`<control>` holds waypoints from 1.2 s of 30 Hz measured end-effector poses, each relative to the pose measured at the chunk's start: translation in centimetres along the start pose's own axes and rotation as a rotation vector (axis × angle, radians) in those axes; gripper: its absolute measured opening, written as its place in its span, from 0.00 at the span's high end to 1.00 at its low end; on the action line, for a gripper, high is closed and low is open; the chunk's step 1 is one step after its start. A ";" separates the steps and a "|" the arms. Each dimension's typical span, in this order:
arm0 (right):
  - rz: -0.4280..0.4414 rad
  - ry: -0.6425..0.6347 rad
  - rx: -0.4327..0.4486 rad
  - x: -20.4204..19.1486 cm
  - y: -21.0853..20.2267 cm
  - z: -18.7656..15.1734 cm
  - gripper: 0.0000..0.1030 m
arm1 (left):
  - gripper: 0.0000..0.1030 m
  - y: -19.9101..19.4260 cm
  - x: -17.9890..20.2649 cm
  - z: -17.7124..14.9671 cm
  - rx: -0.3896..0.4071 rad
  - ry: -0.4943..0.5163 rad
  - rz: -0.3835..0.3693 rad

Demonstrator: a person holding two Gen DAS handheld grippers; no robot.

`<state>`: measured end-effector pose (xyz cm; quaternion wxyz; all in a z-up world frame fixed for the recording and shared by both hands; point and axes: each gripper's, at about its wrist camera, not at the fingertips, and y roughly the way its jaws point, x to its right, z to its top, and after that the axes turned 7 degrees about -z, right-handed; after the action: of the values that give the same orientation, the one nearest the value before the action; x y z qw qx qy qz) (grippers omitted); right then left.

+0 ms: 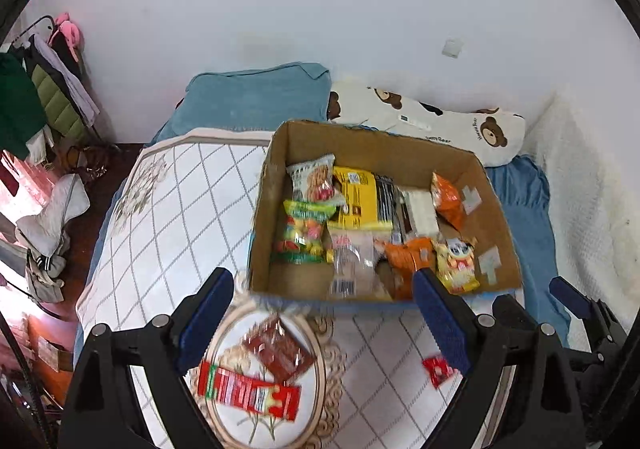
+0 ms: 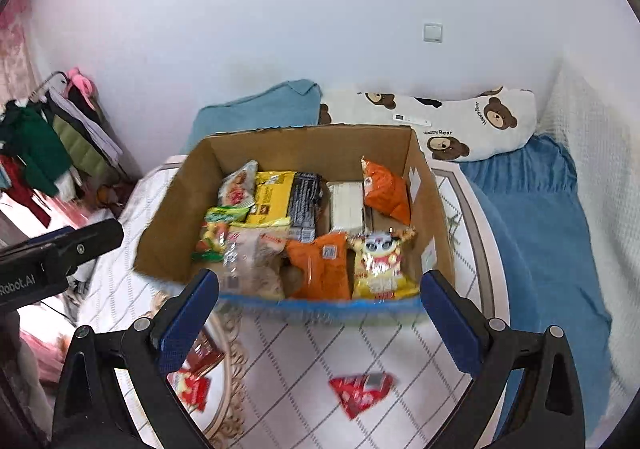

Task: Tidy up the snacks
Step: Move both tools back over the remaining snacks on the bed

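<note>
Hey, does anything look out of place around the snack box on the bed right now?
Yes. Three packets lie outside the cardboard box, loose on the quilt: a brown packet, a long red packet beside it, and a small red packet farther right. Nothing looks spilled or torn.

An open cardboard box (image 2: 180, 209) stands on the bed, filled with snack packets lying flat and close together: yellow, orange, green and clear ones. Outside the box, a small red packet (image 2: 360, 391), a brown packet (image 1: 278, 351) and a long red packet (image 1: 248, 395) lie on the bed in front of it.
</note>
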<state>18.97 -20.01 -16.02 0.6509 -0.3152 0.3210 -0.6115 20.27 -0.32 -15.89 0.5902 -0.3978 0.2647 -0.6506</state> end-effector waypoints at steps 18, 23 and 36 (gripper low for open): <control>-0.066 -0.053 -0.528 3.6 8.7 -26.2 0.00 | 0.11 9.3 -4.8 -27.1 -0.657 -0.138 0.026; -0.079 -0.040 -0.557 3.7 11.0 -27.4 0.00 | 0.11 9.9 -5.8 -26.7 -0.643 -0.187 0.064; -0.030 -0.013 -0.419 5.0 7.2 -23.9 0.32 | 0.11 12.8 -12.4 -16.9 -0.471 -0.679 -0.018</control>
<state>4.27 -25.08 -36.14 0.5640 -0.4522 0.4321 -0.5392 13.25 7.57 -38.05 0.5314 -0.7163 0.1930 -0.4090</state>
